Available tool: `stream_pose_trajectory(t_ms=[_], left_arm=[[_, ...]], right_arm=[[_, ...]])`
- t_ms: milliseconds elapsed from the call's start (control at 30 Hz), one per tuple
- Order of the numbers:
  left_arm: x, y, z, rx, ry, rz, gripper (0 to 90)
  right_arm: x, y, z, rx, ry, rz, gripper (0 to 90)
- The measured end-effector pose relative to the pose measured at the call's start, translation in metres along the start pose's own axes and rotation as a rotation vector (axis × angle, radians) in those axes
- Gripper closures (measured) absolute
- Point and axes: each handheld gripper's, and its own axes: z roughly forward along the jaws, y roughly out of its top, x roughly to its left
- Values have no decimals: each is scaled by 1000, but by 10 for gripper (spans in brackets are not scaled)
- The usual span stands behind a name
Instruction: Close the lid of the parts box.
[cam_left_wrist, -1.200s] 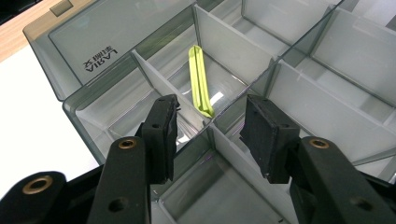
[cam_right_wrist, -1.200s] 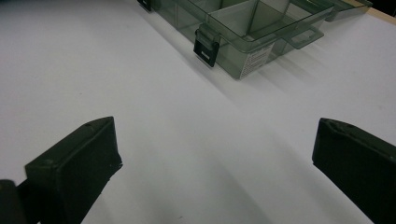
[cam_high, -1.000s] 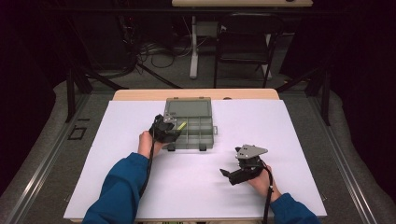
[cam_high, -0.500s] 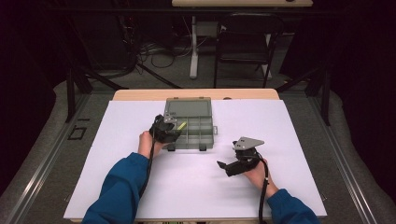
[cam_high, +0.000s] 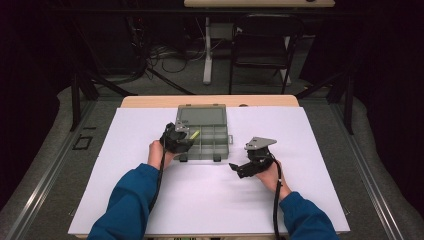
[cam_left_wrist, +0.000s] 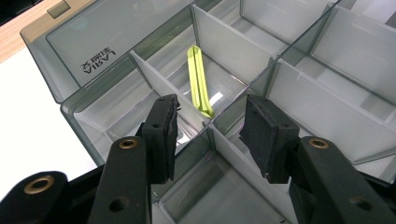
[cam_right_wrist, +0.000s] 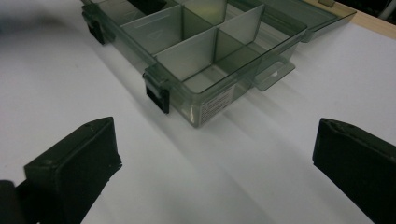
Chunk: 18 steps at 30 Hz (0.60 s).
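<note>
A smoky clear compartment box (cam_high: 215, 141) lies open on the white table sheet, its lid (cam_high: 201, 116) folded back. A yellow-green strip (cam_left_wrist: 198, 84) leans in one of its compartments and shows as a small streak (cam_high: 194, 134) in the high view. My left gripper (cam_high: 178, 139) hovers over the box's left side. Its jaws (cam_left_wrist: 210, 112) are open above the dividers, just short of the strip, with nothing between the pads. My right gripper (cam_high: 248, 165) rests low on the sheet to the right of the box. It (cam_right_wrist: 215, 140) is wide open and faces the box's near corner (cam_right_wrist: 201, 112).
Two black latches (cam_right_wrist: 158, 94) sit on the box's front wall. The white sheet (cam_high: 210, 200) covers a wooden table whose far edge (cam_high: 150, 101) shows behind it. A chair (cam_high: 260, 45) and cables stand on the floor beyond. Open sheet lies in front of the box.
The right gripper has moved away from the person and slightly left, toward the box's right front corner. The left gripper has stayed over the box.
</note>
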Motion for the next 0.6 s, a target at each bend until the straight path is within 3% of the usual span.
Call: stream_pose_trajectory(t_ms=[600], left_arm=[[0,0,0,-2,0,5,554]], right_arm=[[-34,29,28,-1,-16,45,0]])
